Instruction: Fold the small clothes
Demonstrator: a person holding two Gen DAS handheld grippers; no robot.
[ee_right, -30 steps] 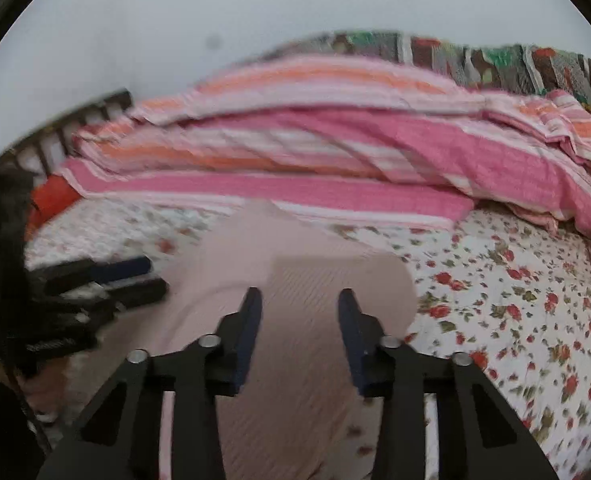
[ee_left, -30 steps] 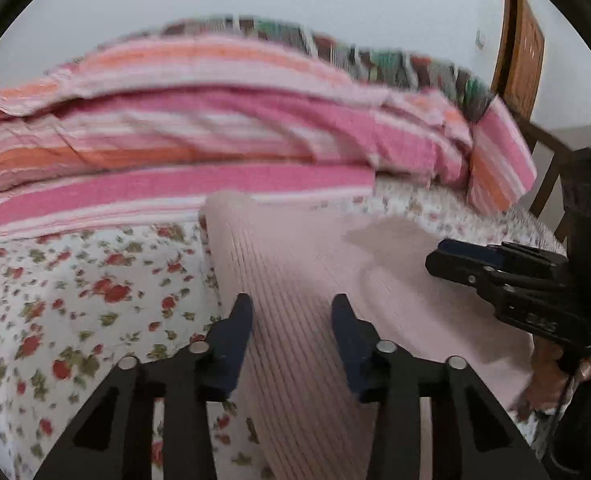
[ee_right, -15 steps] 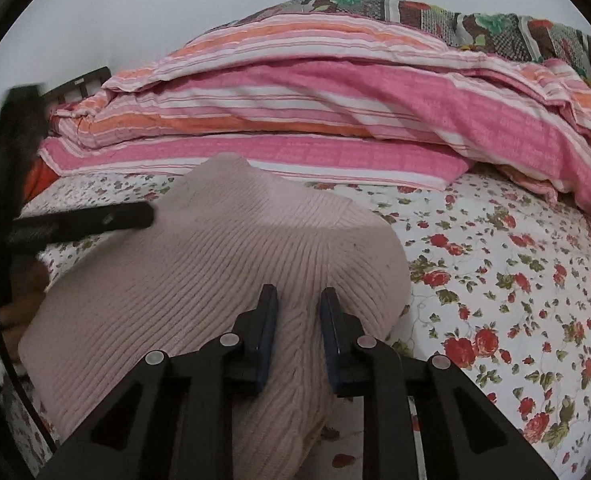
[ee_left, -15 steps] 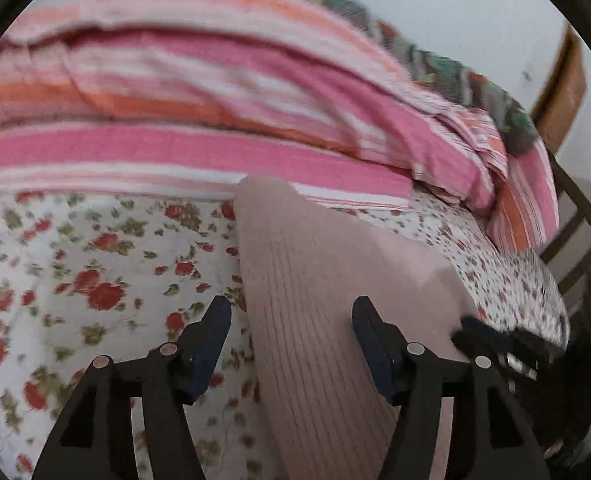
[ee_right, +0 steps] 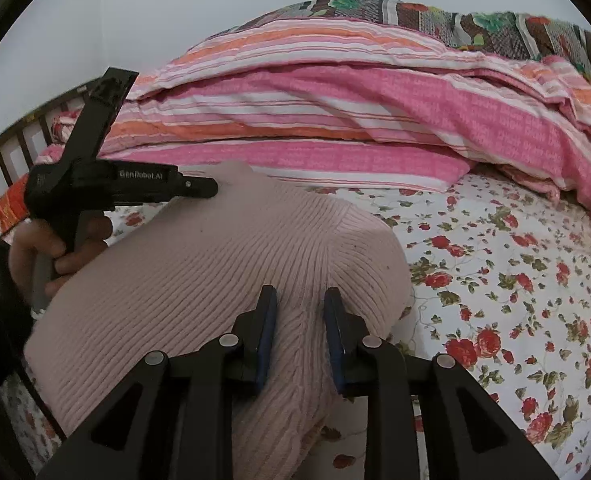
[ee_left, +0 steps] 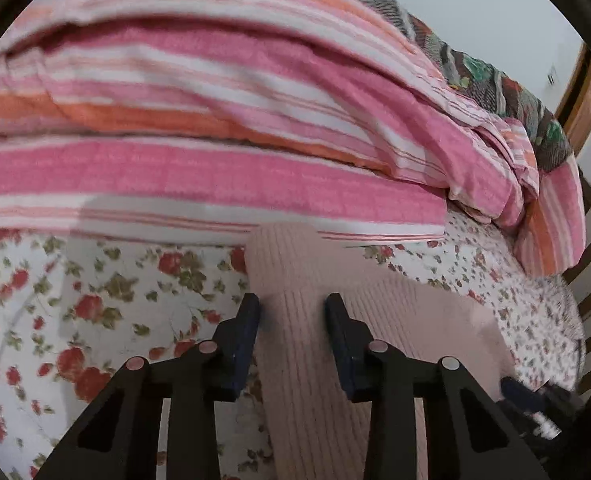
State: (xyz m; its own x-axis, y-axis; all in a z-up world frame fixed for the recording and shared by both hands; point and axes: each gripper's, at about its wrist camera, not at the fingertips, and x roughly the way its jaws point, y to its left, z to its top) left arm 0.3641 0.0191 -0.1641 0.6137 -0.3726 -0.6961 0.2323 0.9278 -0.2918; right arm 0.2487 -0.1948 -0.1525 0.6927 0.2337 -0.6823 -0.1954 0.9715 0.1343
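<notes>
**Left claw slides along the sweater as the fold begins**

Since a second ago the left claw (ee_left: 293, 312) has swung toward the sweater's (ee_right: 215, 264) far left corner, its jaws just closing around a ridge of knit there. Right claw (ee_right: 300, 312) pinches a bunched fold at the near edge. Folding looks barely started: the pink sweater lies mostly spread on the floral bed (ee_right: 515, 280), below the striped quilt (ee_right: 335, 120).

Beyond the pink knit garment (ee_right: 199, 280), the heaped striped quilt (ee_right: 335, 120) blocks passage; right of that garment, floral bedsheet (ee_right: 515, 272) lies open.
</notes>
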